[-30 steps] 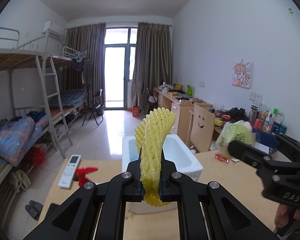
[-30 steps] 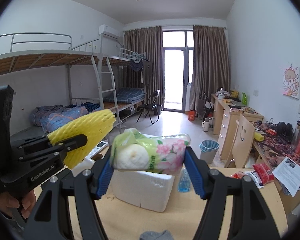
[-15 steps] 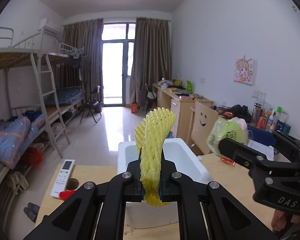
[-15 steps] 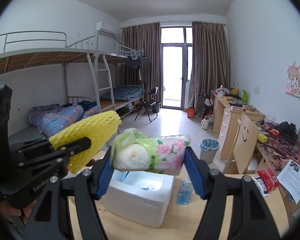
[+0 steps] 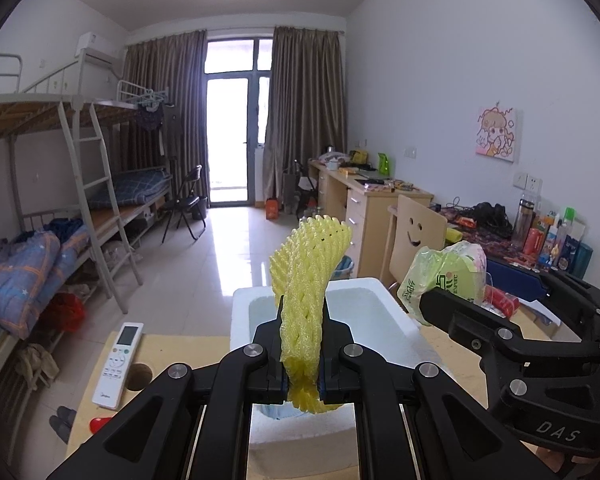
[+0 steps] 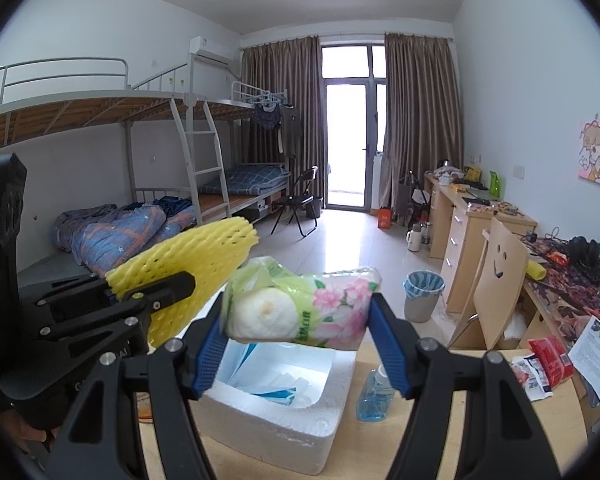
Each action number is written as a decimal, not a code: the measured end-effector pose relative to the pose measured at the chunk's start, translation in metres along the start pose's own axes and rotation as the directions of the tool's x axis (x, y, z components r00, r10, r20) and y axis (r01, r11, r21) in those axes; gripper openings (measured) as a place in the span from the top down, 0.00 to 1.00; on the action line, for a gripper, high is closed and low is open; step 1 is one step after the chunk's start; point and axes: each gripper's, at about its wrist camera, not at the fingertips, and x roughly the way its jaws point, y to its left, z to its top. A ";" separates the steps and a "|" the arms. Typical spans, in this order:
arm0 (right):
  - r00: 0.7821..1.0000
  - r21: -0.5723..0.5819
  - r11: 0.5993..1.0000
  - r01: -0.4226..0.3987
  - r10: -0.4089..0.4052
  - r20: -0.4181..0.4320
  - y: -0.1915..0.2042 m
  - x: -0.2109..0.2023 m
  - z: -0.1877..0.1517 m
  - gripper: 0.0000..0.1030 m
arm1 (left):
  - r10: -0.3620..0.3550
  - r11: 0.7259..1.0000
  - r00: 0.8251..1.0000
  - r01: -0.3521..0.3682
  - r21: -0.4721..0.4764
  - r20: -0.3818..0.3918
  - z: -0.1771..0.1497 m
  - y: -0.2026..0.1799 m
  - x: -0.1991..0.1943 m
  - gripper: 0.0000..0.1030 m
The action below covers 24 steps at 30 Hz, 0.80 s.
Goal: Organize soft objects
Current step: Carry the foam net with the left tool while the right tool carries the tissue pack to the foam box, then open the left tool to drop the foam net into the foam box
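Note:
My left gripper (image 5: 303,364) is shut on a yellow foam net sleeve (image 5: 308,280), held upright above the near edge of a white foam box (image 5: 396,328). The sleeve also shows in the right wrist view (image 6: 188,272). My right gripper (image 6: 300,344) is shut on a pack of tissue rolls (image 6: 300,308) in a green, flowered wrapper, held above the white foam box (image 6: 276,424). The pack also shows in the left wrist view (image 5: 444,276), at the box's right side. Blue and white items lie inside the box.
On the wooden table (image 5: 172,348) lie a white remote (image 5: 118,364) and a red object (image 5: 100,424) at the left. A blue liquid bottle (image 6: 374,394) stands right of the box. Red packets (image 6: 548,360) and papers lie at the right edge.
Both grippers have moved forward and over the foam box, which now sits closer and lower in both views. Both keep their hold on the sleeve and the tissue pack.

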 end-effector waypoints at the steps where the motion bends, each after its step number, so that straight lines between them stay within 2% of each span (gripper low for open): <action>1: 1.000 0.005 1.000 -0.002 0.002 0.000 -0.001 0.001 0.000 0.31 | 0.000 1.000 1.000 0.000 0.000 -0.002 0.000 0.000 0.002 0.91; 7: 1.000 0.018 1.000 0.014 -0.014 -0.021 -0.009 0.006 0.002 0.31 | -0.005 1.000 1.000 0.005 0.002 -0.029 -0.004 0.001 0.013 0.91; 16: 0.998 0.049 0.997 0.061 -0.060 -0.023 -0.021 0.000 0.005 0.31 | -0.088 0.996 0.994 0.090 0.024 -0.062 -0.006 -0.018 0.031 0.91; 22: 0.998 0.050 0.997 0.063 -0.062 -0.028 -0.020 0.003 0.004 0.31 | -0.074 0.997 0.994 0.077 0.028 -0.084 -0.010 -0.019 0.035 0.91; 24: 0.998 0.049 0.997 0.064 -0.063 -0.028 -0.021 0.003 0.004 0.31 | -0.062 0.997 0.995 0.066 0.037 -0.084 -0.011 -0.021 0.036 0.88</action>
